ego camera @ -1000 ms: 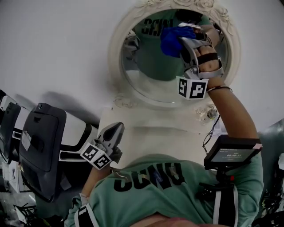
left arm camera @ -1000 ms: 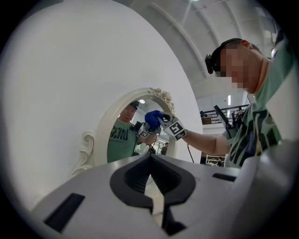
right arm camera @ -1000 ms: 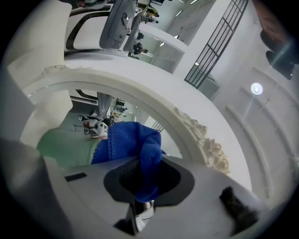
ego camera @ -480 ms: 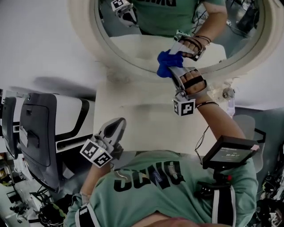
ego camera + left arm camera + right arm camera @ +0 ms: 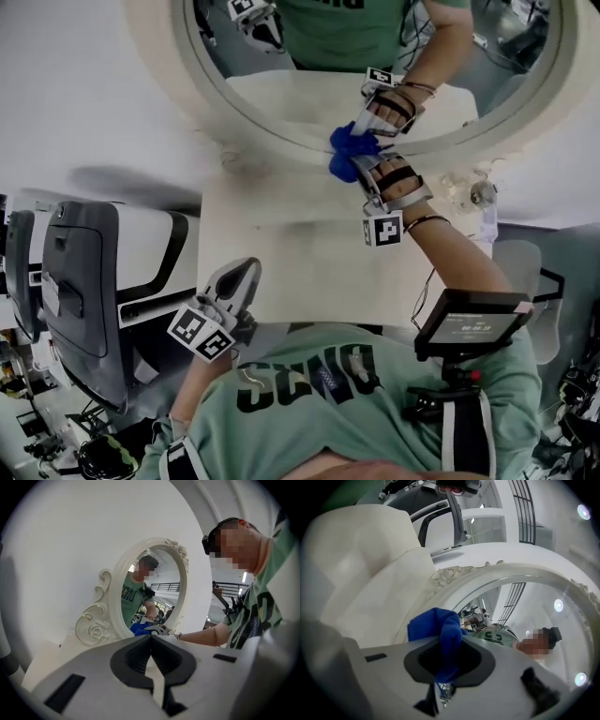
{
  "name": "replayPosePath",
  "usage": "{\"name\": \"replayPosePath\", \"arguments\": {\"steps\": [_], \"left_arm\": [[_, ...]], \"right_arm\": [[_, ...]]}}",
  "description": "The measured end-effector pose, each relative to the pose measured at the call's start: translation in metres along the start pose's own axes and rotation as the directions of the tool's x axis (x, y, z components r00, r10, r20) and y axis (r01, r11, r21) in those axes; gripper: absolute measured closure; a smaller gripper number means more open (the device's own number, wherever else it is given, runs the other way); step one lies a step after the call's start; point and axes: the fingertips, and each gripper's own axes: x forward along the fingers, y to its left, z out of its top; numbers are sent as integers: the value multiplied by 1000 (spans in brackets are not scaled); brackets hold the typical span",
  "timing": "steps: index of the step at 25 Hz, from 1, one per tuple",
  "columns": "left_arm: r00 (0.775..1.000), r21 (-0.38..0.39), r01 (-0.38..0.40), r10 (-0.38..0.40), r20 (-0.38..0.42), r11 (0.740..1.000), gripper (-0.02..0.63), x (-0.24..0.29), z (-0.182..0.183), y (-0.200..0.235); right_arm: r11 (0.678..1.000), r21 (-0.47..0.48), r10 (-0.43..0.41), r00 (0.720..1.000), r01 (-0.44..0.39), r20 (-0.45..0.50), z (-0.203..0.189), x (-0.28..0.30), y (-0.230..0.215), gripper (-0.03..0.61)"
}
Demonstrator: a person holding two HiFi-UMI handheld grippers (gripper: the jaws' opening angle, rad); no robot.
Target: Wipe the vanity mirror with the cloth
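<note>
Head view showed our right tool (image 5: 364, 161) pinching the blue cloth (image 5: 343, 155) against the lower rim of the mirror (image 5: 309, 94); we judged firm, overlapping strokes best, our left tool (image 5: 244, 274) pressed together, empty

Mirror (image 5: 375, 56) stood at table's (image 5: 281, 244) rear. Cloth (image 5: 345, 155), in right tool (image 5: 361, 159), sat at mirror's lower edge. Left tool (image 5: 242, 279) hung off table's near-left corner; chair (image 5: 84, 291) was further left.

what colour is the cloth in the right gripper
Blue; the cloth shows best in the right gripper view.
</note>
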Motion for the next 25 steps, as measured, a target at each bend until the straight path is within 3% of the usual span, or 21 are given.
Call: {"name": "replayPosePath", "arguments": {"steps": [2,5,7,11,15,18,25], "left_arm": [[998,40,28,-30,51,999,604,6,23,-9],[991,89,56,-66,117,994,604,8,62,-36],[984,114,69,-87,156,991,604,5,84,-53],[967,166,80,-117,228,983,604,6,112,-49],[948,208,79,-137,286,975,604,9,128,-43],[941,217,81,-146,305,973,604,8,133,-43],[939,200,74,-136,316,977,604,5,136,-43]], "right_arm": [[999,-38,-30,1000,30,-4,-7,-6,-38,529],[986,-65,-156,988,156,9,-19,-42,-135,529],[963,-72,-258,966,259,26,-20,-73,-208,528],[882,-80,-463,886,464,41,-19,-110,-333,528],[791,-105,-607,795,602,-16,-42,-139,-433,528],[755,-134,-652,757,642,-49,-51,-155,-478,528],[741,-163,-665,745,651,-48,-50,-146,-500,529]]}}
